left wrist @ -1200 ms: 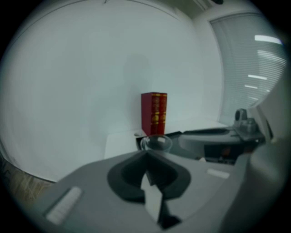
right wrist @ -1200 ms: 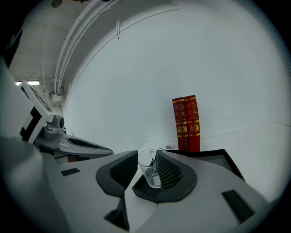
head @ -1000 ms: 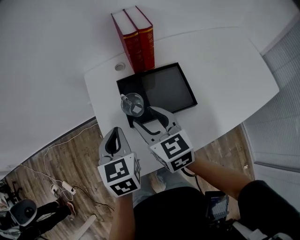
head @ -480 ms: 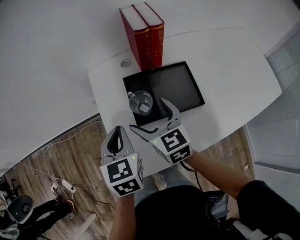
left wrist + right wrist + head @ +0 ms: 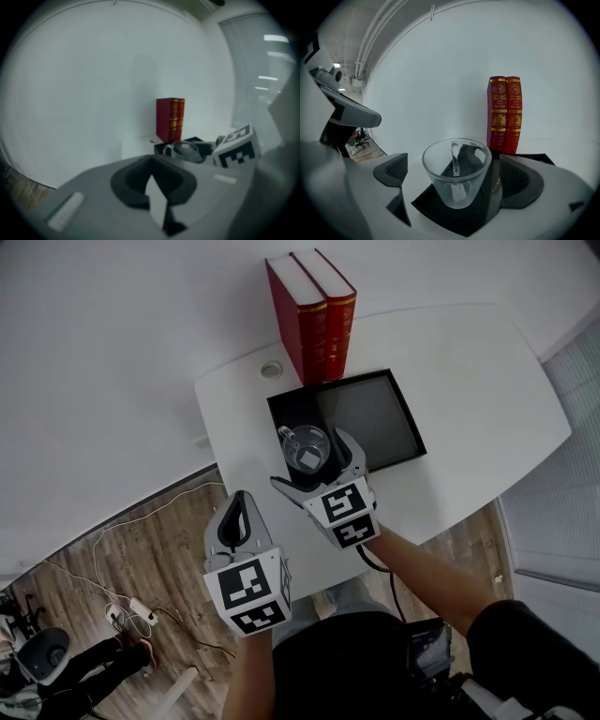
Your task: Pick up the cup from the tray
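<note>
On black tray (image 5: 375, 413): glass cup (image 5: 307, 448) upright | right tool (image 5: 309, 461) opening around cup | left tool (image 5: 237, 507) closed

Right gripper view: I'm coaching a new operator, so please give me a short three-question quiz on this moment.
1. True or false: the cup stands outside the tray.
2. What stands upright behind the tray? A) two red books B) a kettle C) a plant
3. Which gripper has the cup between its jaws?

Key:
1. False: it stands in the tray's near corner.
2. A
3. The right gripper. Its jaws are opening, and the pads are not pressing on the cup.
</note>
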`<state>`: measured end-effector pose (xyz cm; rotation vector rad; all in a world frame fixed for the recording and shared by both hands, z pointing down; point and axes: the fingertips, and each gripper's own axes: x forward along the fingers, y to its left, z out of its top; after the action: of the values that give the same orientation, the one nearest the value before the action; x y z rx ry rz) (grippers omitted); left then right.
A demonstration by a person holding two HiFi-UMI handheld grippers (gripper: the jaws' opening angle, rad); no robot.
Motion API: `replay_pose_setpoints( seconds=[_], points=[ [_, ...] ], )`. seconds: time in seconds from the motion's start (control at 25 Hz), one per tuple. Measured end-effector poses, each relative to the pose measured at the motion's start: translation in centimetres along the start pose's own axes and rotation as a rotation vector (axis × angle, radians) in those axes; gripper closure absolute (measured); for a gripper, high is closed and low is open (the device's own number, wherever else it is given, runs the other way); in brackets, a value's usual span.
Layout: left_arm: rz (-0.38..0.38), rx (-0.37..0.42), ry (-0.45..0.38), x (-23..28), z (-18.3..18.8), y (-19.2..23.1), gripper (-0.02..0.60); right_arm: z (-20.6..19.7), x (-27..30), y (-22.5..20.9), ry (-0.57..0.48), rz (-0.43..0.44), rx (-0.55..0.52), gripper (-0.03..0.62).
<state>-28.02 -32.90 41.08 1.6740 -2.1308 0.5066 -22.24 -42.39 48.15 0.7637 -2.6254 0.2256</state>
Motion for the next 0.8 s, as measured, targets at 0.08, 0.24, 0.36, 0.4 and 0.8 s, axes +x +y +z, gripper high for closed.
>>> replay_pose_setpoints(
  seconds=[0.08, 0.24, 0.36, 0.4, 0.8],
  points=[
    [-0.003, 0.004, 0.000, 0.0, 0.0, 0.5, 0.578, -0.1, 0.5, -0.4, 0.025, -0.010, 0.007, 0.016],
    [-0.011, 0.007, 0.002, 0.2, -0.1, 1.2, 0.578, -0.6, 1.4, -0.9, 0.071, -0.020, 0.016, 0.016],
    [-0.020, 0.007, 0.000, 0.4, 0.1, 1.6, 0.578, -1.1, 1.9, -1.4, 0.102, -0.039, 0.021, 0.017],
    [-0.022, 0.007, -0.001, 0.4, 0.2, 1.8, 0.578, -1.3, 2.1, -1.4, 0.112, -0.042, 0.022, 0.017],
    [-0.023, 0.006, 0.000, 0.4, 0.0, 3.9, 0.578, -2.5, 3.5, -1.0, 0.156, -0.062, -0.011, 0.017]
  ],
)
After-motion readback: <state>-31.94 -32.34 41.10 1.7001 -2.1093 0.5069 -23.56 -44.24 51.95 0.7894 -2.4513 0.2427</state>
